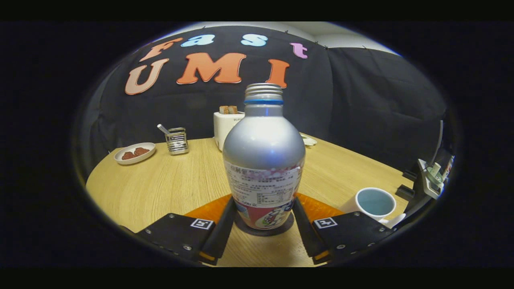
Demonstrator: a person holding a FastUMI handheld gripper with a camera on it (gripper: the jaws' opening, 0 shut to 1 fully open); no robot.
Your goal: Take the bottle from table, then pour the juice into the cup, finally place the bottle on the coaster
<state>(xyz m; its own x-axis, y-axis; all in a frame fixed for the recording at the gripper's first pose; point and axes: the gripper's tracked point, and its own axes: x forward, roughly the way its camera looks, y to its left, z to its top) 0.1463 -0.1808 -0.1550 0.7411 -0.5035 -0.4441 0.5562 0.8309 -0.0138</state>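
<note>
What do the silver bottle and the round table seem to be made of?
The silver bottle with a threaded neck, standing between the gripper fingers, looks like matte aluminium: a soft metallic sheen, with a paper-like printed label. The round light-wood table shows wood grain, possibly laminate.

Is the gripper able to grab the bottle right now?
Probably yes. The gripper is open with its jaws on either side of the bottle, and nothing sits between them and it.
</note>
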